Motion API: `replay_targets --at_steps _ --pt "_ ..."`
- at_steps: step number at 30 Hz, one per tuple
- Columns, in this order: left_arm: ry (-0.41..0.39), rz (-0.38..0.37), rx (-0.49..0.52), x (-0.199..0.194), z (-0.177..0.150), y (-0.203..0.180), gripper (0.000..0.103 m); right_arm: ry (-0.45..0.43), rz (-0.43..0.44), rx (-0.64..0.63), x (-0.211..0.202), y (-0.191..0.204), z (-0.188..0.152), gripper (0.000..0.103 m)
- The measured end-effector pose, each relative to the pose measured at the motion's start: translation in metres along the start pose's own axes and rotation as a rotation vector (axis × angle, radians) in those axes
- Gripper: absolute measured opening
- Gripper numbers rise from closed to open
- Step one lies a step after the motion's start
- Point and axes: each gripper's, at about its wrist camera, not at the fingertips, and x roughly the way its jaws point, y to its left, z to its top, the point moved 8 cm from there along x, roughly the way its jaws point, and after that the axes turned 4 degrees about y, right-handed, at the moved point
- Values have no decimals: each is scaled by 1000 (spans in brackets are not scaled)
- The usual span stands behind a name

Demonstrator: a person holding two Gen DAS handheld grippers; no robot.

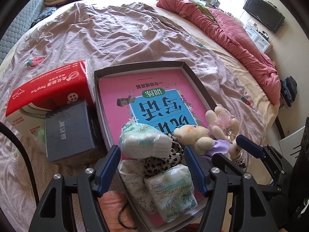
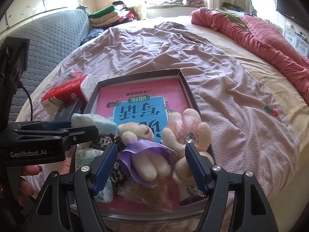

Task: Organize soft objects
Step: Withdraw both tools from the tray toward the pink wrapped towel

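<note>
A dark shallow box [image 1: 195, 77] [image 2: 185, 81] lies on the bed with a pink book [image 1: 115, 89] [image 2: 135, 89] inside. At its near end sit soft things: two green-white tissue packs [image 1: 143, 141] [image 1: 171, 189], a leopard-print cloth [image 1: 164, 160], a cream bear in a purple dress [image 1: 197, 135] [image 2: 143, 147] and a cream-pink plush [image 2: 185, 129]. My left gripper [image 1: 152, 166] is open above the tissue packs and cloth, holding nothing. My right gripper [image 2: 150, 164] is open around the bear's legs, not closed on it.
A red tissue box [image 1: 50, 89] [image 2: 65, 92] and a dark grey box [image 1: 69, 131] lie left of the dark box. A crumpled pink quilt [image 1: 231, 31] [image 2: 260, 32] lies at the far right. Folded clothes [image 2: 108, 15] are stacked at the headboard.
</note>
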Motion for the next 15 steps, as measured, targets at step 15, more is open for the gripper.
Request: replay_targets --at_steps 15 --pt "-23 43 1 -27 -5 4 75 -39 -18 -4 -19 1 6 76"
